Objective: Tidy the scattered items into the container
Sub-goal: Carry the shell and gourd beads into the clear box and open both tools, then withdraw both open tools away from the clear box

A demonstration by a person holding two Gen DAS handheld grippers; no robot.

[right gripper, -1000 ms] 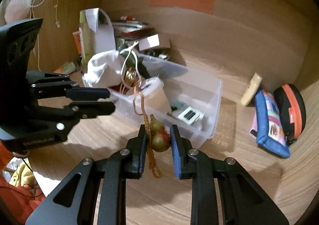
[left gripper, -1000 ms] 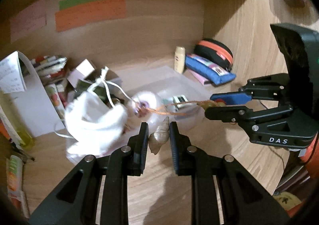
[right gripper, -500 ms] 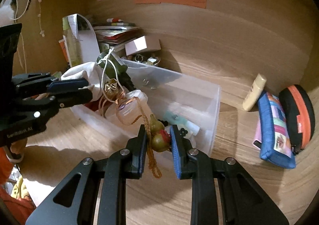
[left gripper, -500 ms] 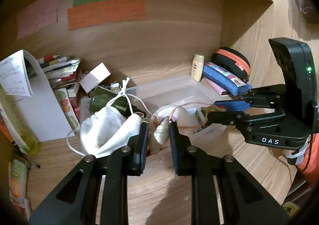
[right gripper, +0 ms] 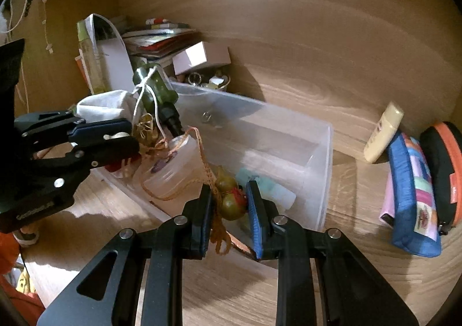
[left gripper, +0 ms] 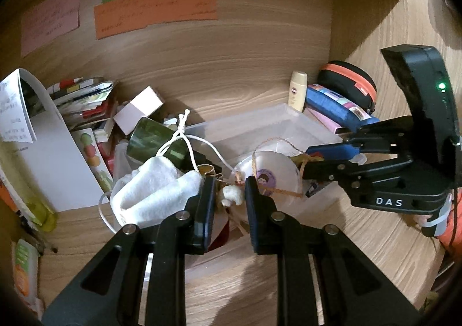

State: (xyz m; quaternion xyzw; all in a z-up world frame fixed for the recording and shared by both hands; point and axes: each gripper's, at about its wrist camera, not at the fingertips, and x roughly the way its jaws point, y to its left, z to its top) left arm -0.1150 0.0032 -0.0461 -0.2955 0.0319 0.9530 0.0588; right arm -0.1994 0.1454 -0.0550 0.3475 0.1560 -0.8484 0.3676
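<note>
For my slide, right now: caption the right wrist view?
Right gripper clamps a gourd charm above the clear bin.

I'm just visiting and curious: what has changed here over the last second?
Both grippers came closer to the clear box and now hang over it. The left gripper still grips the pale shell, the right gripper the small gourds. Nothing was let go.
</note>
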